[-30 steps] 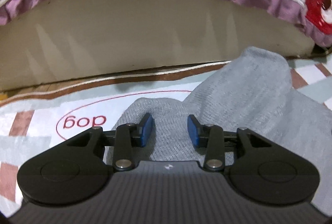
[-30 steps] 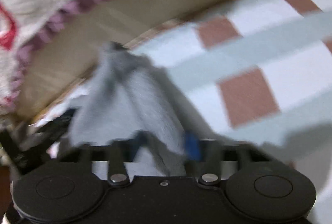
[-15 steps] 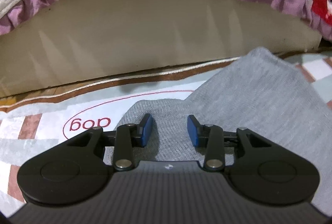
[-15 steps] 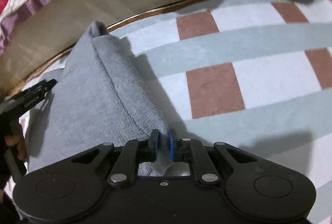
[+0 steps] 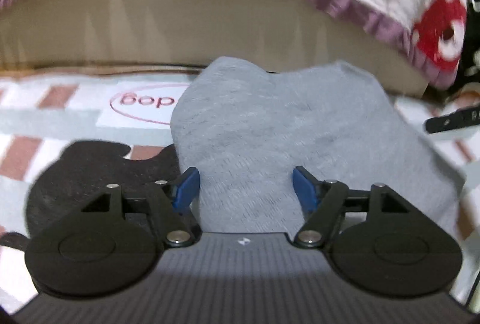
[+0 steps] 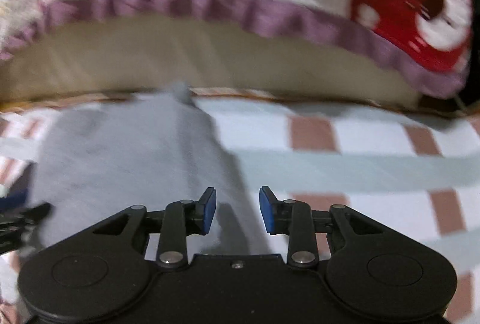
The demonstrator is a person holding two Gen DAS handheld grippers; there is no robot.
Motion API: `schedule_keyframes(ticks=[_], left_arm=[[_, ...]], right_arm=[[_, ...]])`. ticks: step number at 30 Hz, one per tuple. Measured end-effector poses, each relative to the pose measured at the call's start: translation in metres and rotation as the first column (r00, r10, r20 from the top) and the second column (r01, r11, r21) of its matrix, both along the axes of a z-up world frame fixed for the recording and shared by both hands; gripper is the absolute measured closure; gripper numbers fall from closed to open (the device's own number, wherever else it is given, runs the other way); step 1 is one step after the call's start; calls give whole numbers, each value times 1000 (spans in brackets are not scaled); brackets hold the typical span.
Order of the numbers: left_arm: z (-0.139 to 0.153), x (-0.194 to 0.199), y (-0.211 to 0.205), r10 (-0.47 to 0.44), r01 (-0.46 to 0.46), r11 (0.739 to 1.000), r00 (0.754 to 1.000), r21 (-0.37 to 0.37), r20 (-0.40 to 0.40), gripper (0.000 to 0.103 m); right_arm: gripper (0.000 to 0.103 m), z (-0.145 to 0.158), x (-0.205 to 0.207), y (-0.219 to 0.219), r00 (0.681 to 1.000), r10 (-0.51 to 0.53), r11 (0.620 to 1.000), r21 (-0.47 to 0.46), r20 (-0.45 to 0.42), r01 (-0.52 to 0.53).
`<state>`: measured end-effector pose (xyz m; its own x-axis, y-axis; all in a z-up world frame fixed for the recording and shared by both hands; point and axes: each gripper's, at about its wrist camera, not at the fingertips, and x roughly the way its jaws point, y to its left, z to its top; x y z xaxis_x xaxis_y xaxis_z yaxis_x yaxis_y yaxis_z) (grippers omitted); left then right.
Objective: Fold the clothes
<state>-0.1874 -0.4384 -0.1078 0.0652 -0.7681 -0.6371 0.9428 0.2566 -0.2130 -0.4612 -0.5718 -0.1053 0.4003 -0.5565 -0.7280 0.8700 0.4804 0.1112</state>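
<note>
Both grippers hang wide open, gripping nothing: the left gripper (image 5: 244, 184) over the grey garment (image 5: 288, 126), the right gripper (image 6: 237, 211) at its right edge on the checked mat (image 6: 375, 165).

Left gripper (image 5: 244, 186) and right gripper (image 6: 237, 210), both jaws apart

Right claw (image 6: 237, 210) spread wide (empty), grey garment (image 6: 126, 156) beneath, checked mat (image 6: 375, 168).
</note>
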Motion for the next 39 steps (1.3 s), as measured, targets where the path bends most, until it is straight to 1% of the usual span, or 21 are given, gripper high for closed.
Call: schedule_keyframes(ticks=[4, 6, 7, 8, 9, 10, 11, 13, 15, 18, 21, 22, 24, 25, 27, 31, 35, 36, 37, 38, 39], left_arm=[[17, 30, 1, 126, -129, 992, 981, -10, -149, 38], [15, 37, 6, 129, -132, 991, 962, 3, -242, 38], [10, 37, 9, 118, -119, 993, 951, 13, -285, 38], [6, 36, 13, 107, -105, 994, 939, 21, -327, 38], [1, 36, 17, 96, -91, 995, 925, 29, -369, 37], [-6, 35, 20, 88, -75, 996, 915, 49, -395, 37], [-14, 34, 22, 83, -57, 995, 909, 78, -408, 36], [-30, 31, 31, 90, -51, 994, 893, 99, -440, 32], [-37, 34, 39, 96, -67, 995, 857, 75, -506, 32], [-46, 35, 45, 56, -32, 998, 813, 52, -580, 33], [-55, 33, 47, 9, 5, 1000, 794, 21, -608, 32], [-59, 34, 48, 6, 3, 1000, 780, 14, -626, 32], [-65, 38, 45, 17, -10, 1000, 745, 15, -667, 31], [-67, 38, 42, 20, -12, 1000, 739, 16, -674, 30], [-66, 36, 39, 15, -7, 1000, 756, 15, -654, 29], [-63, 27, 27, 10, -15, 1000, 816, -3, -578, 22], [-64, 18, 18, -7, -16, 999, 848, -39, -529, 18], [-61, 16, 16, -11, -9, 999, 862, -36, -506, 22], [-57, 15, 15, -15, -2, 999, 875, -33, -483, 30], [-54, 13, 14, -19, 5, 1000, 888, -31, -460, 32], [-51, 11, 13, -23, 12, 1000, 900, -28, -436, 41]], right_arm=[[65, -3, 21, 1, 992, 110, 994, -1, 69, -110], [60, -19, 22, -9, 993, 117, 990, 83, 15, -118], [46, -28, 21, -15, 993, 116, 984, 135, -21, -113], [40, -37, 21, -21, 991, 117, 977, 185, -57, -105], [40, -45, 12, -28, 995, 82, 968, 241, -53, -67], [28, -49, -2, -36, 1000, 17, 956, 292, -13, -12], [25, -51, -14, -41, 999, -31, 946, 324, 29, 20], [25, -53, -35, -50, 991, -91, 929, 367, 100, 48], [25, -59, -46, -53, 981, -116, 911, 409, 157, 43], [25, -67, -50, -57, 968, -126, 897, 441, 217, 18], [24, -77, -51, -64, 955, -101, 894, 447, 277, -35], [19, -80, -51, -65, 945, -95, 894, 444, 312, -56], [19, -83, -49, -65, 937, -69, 900, 428, 343, -90], [19, -83, -49, -65, 934, -62, 900, 424, 353, -101], [19, -85, -49, -66, 924, -58, 898, 425, 378, -117], [19, -89, -49, -69, 902, -52, 892, 426, 428, -151], [20, -94, -48, -78, 878, -59, 883, 435, 474, -175], [20, -94, -45, -80, 880, -50, 882, 435, 473, -183], [25, -93, -41, -81, 886, -57, 876, 449, 460, -177], [38, -91, -35, -82, 896, -73, 867, 472, 438, -161], [46, -89, -30, -82, 905, -88, 857, 495, 416, -144]])
